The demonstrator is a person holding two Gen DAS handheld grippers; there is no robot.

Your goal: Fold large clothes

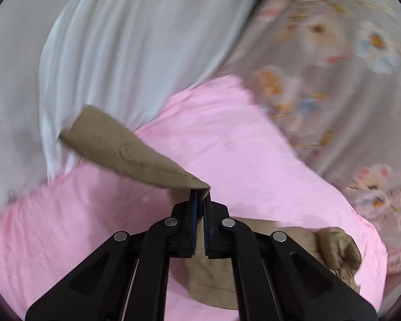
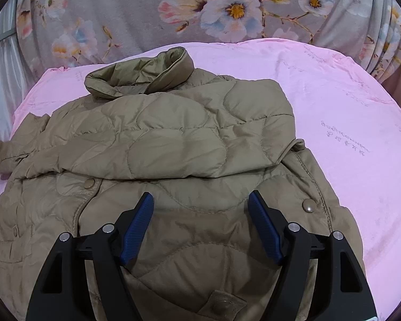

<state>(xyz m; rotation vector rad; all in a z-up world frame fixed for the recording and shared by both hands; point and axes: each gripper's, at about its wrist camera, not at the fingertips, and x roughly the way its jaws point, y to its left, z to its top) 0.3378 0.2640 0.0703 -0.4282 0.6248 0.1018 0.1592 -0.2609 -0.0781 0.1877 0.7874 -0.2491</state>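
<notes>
Tan quilted jacket [image 2: 173, 144] lies mid-sheet on a pink bedsheet [image 2: 347, 123], its sleeve [image 1: 125, 149] pinched in the left gripper [image 1: 199, 200], the right gripper [image 2: 200, 200] spread above it

Soft, even indoor light with no glare and only faint shadows fills both fisheye views, whose edges bow into dark vignetted corners; the left wrist view is smeared by motion blur, worst toward the upper right, while the right wrist view stays sharp throughout.
</notes>
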